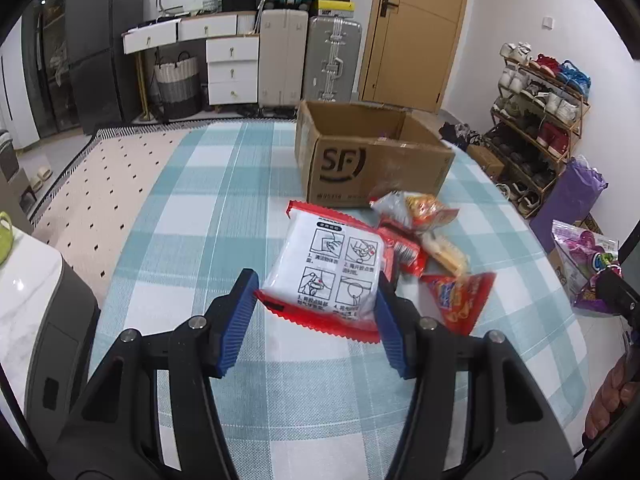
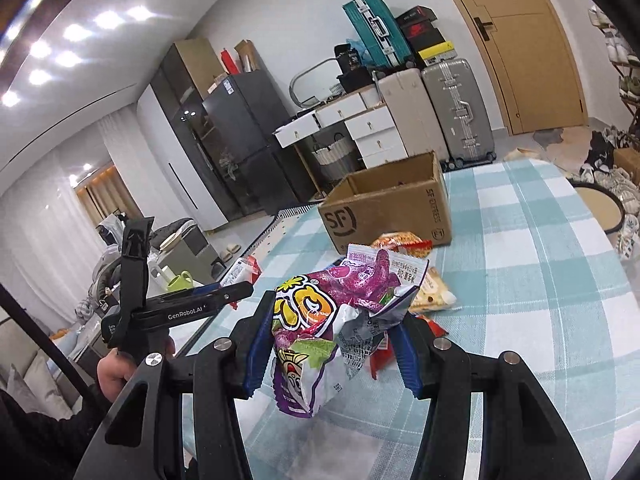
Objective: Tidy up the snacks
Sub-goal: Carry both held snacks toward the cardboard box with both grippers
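My left gripper (image 1: 316, 304) is shut on a white packet with red edges (image 1: 324, 272) and holds it above the checked tablecloth. My right gripper (image 2: 332, 340) is shut on a crumpled purple snack bag (image 2: 320, 320), lifted off the table; the bag also shows at the right edge of the left wrist view (image 1: 584, 268). An open SF cardboard box (image 1: 372, 156) stands beyond the snacks, also in the right wrist view (image 2: 392, 204). Several loose snack packets (image 1: 424, 232) lie in front of the box, with a red bag (image 1: 460, 300) nearest.
The table with the blue-and-white checked cloth (image 1: 224, 208) carries everything. A shoe rack (image 1: 540, 120) stands at the right, suitcases (image 1: 316, 60) and white drawers (image 1: 232, 68) behind. The left gripper's body (image 2: 176, 312) shows at the left of the right wrist view.
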The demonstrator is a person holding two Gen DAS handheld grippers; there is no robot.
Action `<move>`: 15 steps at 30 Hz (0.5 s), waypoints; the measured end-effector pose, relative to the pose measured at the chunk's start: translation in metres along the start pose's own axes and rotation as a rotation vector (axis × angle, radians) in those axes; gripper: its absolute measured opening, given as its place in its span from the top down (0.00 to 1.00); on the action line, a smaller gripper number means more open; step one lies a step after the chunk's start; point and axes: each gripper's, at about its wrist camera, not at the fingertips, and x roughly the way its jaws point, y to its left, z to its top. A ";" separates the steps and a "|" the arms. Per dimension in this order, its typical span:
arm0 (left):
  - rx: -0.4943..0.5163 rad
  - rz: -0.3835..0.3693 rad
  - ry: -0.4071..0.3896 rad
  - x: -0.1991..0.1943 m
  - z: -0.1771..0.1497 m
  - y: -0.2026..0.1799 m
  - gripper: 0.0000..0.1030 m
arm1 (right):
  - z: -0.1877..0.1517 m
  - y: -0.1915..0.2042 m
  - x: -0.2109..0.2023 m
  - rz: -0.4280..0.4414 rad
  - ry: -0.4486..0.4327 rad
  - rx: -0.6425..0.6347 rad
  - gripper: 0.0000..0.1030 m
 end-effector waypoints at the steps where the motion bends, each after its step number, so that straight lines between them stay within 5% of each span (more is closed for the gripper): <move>1: 0.002 -0.013 -0.007 -0.005 0.004 -0.002 0.47 | 0.002 0.002 -0.002 0.003 -0.006 -0.004 0.48; 15: 0.044 -0.127 -0.076 -0.049 0.049 -0.040 0.47 | 0.056 0.019 0.006 0.069 -0.040 -0.053 0.48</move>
